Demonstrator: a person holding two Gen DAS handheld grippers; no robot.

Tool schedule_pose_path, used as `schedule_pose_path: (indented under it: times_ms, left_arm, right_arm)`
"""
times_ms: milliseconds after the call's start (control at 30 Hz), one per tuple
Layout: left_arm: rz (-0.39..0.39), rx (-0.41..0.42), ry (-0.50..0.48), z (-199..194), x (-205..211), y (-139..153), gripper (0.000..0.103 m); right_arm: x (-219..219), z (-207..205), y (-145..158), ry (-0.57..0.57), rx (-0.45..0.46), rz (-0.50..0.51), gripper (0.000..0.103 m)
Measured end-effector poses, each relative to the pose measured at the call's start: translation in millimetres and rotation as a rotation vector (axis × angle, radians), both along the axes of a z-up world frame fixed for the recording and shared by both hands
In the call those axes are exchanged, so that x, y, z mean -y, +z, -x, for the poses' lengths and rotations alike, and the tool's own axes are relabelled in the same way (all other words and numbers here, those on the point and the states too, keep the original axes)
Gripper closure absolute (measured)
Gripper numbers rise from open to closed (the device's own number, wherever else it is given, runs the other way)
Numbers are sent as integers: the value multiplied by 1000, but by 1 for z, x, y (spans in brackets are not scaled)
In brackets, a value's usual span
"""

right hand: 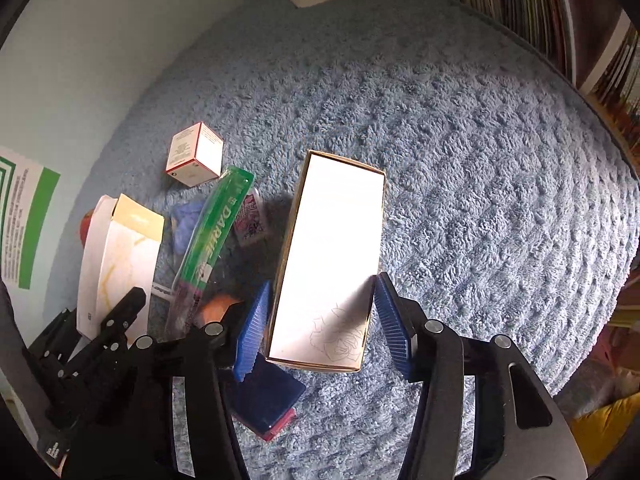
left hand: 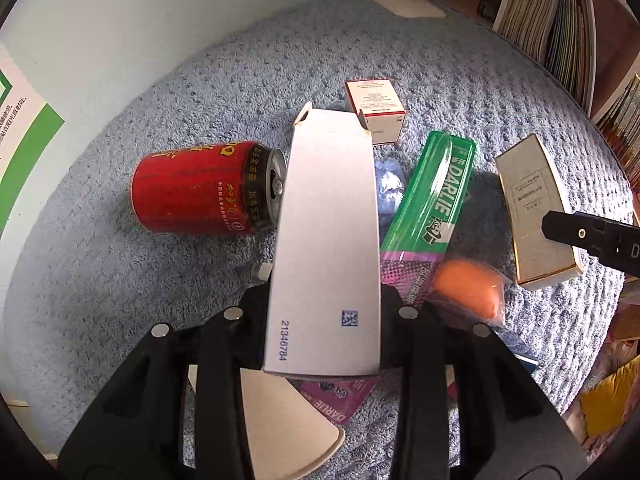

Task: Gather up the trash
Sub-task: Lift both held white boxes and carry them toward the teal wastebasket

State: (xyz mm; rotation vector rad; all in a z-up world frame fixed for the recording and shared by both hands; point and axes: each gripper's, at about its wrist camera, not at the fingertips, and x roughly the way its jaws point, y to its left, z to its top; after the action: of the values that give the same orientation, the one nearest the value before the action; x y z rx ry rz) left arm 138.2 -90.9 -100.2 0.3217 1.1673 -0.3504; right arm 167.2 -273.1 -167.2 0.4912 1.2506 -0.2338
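The left claw (left hand: 324, 316) grips a white carton (left hand: 328, 240); the right claw (right hand: 320, 328) clamps a gold-edged box (right hand: 332, 256). Still left on the blue rug (right hand: 480, 160) (no bin in sight): red can (left hand: 196, 188), toothpaste box (left hand: 432, 200), small cube box (left hand: 376, 108).

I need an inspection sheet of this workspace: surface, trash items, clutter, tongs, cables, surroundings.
Surface: fluffy blue carpet.
Job's things: red drink can on its side; green toothpaste box; small white cube box with red edges; orange wrapped item.
Clutter: dark blue flat case.
Tongs: left tongs shut on tall white carton; right tongs around gold-edged white box, right pad touching, left pad contact unclear.
Cables: nothing seen.
Surroundings: bookshelf, white lamp base, pale wall.
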Motion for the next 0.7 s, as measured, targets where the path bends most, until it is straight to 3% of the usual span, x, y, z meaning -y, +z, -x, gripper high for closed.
schedule_pose_path:
  times_ms: [567, 700]
  left_arm:
    - [39, 55, -20, 29, 1, 31, 71]
    - [51, 79, -32, 39, 1, 44, 71]
  right_arm:
    - [30, 107, 56, -17, 41, 61, 51]
    - [41, 140, 82, -24, 67, 81, 51]
